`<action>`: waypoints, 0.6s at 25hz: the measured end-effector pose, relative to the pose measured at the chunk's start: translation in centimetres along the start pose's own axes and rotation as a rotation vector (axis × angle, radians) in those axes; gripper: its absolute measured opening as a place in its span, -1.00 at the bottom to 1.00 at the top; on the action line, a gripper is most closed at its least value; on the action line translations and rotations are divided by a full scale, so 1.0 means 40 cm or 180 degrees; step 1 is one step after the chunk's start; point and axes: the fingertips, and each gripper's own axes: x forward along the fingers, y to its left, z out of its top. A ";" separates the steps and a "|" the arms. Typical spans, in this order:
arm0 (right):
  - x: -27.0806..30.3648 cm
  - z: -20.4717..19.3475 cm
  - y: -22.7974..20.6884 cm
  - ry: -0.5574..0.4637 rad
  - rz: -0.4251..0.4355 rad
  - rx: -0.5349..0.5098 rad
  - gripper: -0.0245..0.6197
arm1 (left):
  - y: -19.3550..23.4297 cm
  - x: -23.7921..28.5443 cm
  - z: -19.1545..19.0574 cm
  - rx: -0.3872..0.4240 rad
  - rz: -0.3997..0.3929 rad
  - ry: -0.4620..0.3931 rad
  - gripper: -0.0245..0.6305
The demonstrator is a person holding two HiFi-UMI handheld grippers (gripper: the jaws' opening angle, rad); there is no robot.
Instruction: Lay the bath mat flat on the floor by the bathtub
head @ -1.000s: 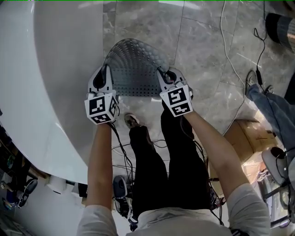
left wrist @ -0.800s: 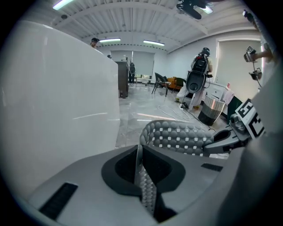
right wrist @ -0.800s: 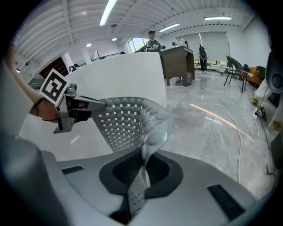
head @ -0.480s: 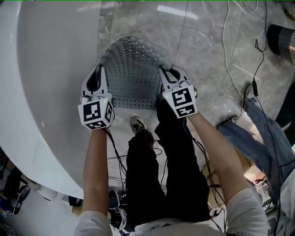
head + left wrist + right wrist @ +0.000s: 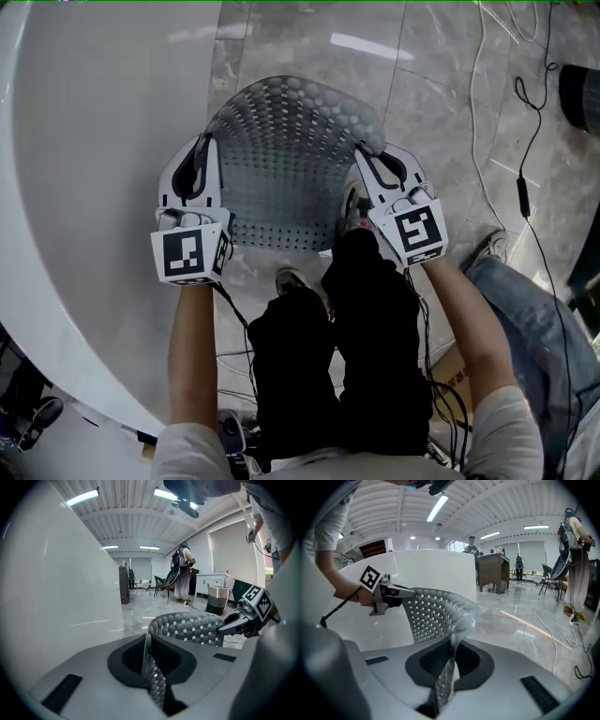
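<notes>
Head view: the left tool (image 5: 199, 155) and right tool (image 5: 370, 161) each pinch a side edge of the grey perforated bath mat (image 5: 286, 159), which hangs in the air just beside the white bathtub (image 5: 94, 187). Over the last second the right tool has drawn away from the bathtub while the left has kept close to its wall, so the mat is stretched wider than it was. It still bows upward in an arch above the marble floor (image 5: 450, 141), not touching it as far as I can tell.

Left gripper view: the jaws are pressed onto the mat's edge (image 5: 152, 677). The sheet curves off away from the bathtub wall (image 5: 61, 588) toward the other tool (image 5: 243, 620).

Right gripper view: these jaws also clamp a strip of mat (image 5: 445, 677), and the arch runs back toward the bathtub (image 5: 440, 569).

My judgement is that the spreading is mostly done. Lowering both edges evenly beside the bathtub remains.
</notes>
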 end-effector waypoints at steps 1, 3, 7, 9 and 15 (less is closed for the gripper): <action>-0.002 0.000 0.001 -0.0100 0.0031 -0.0070 -0.85 | 0.002 0.002 -0.004 0.0001 0.0015 -0.0045 -0.85; -0.002 0.000 0.003 -0.0274 0.0053 -0.0211 -0.85 | 0.008 0.008 -0.013 0.0012 0.0071 -0.0108 -0.85; 0.011 -0.002 0.007 -0.0391 -0.0039 -0.0182 -0.85 | 0.016 0.027 -0.029 0.0144 0.0178 -0.0203 -0.85; 0.012 -0.016 0.010 -0.0346 -0.0080 -0.0026 -0.85 | 0.010 0.027 -0.039 0.0259 0.0215 -0.0228 -0.85; 0.039 -0.024 -0.001 -0.0499 -0.0231 -0.0007 -0.85 | 0.008 0.035 -0.071 0.0379 0.0148 -0.0355 -0.85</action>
